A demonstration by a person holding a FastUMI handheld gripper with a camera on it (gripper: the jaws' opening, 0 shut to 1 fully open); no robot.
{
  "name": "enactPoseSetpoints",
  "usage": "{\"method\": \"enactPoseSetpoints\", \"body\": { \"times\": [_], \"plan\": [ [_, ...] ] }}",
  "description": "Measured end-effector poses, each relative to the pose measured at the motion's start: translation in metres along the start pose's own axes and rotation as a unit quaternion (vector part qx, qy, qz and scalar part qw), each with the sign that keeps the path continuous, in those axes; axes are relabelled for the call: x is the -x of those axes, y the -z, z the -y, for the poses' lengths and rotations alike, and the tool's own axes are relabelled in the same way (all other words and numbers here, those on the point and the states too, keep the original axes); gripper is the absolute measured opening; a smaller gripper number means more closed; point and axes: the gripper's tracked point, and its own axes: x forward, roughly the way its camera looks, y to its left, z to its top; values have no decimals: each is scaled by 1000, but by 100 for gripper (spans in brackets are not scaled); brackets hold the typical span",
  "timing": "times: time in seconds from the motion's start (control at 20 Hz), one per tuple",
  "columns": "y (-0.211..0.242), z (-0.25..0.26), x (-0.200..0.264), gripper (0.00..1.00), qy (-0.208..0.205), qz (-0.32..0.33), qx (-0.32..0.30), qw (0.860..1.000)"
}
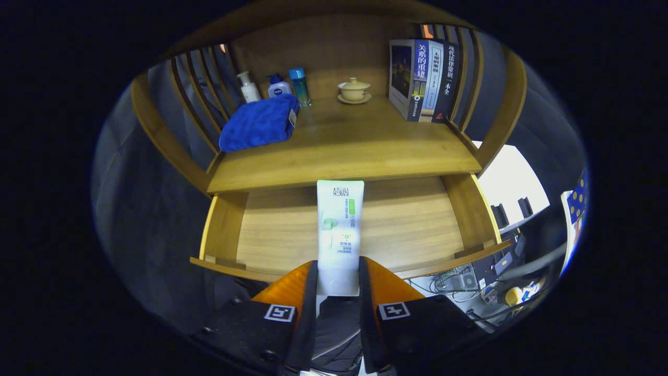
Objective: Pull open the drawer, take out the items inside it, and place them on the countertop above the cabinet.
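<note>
The gripper (338, 277) is clamped on the tube (340, 230), a white and green squeeze tube, with both fingers pressing its near end from either side. The tube's long axis runs straight ahead from the gripper, in line with the fingers, and its far end reaches to just under the front edge of the desk (365, 151). It hangs over the open drawer (417, 224); whether it is clear of the drawer floor or resting on it cannot be told.

The relation that matters next is this: the desk lies beyond and above the tube, directly ahead along the tube's own axis. By my judgement, the tube has to rise over the desk's front edge before going forward, or its far end will strike that edge. The bare middle of the desk, straight past the tube's tip, looks like the natural place to set it.

Counted: one tube, and no other item seen on the visible drawer floor. On the desk, left of the tube's line, lie one folded blue towel (258, 124) and three bottles (276, 86) behind it. One lidded cup on a saucer (354, 90) stands past the tube's tip at the back. Right of that stand books (422, 78), three spines as far as I can tell.
</note>
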Motion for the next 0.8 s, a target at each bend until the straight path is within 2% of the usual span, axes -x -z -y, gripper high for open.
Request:
{"method": "enactPoseSetpoints", "body": {
  "times": [0.2,0.35,0.65,0.8],
  "plan": [
    [-30,0,6,44,12,29,14,999],
    [-60,-6,-1,44,6,49,11,999],
    [-119,-5,-35,44,35,82,27,996],
    [-140,-18,-60,44,26,87,16,996]
  ]
}}
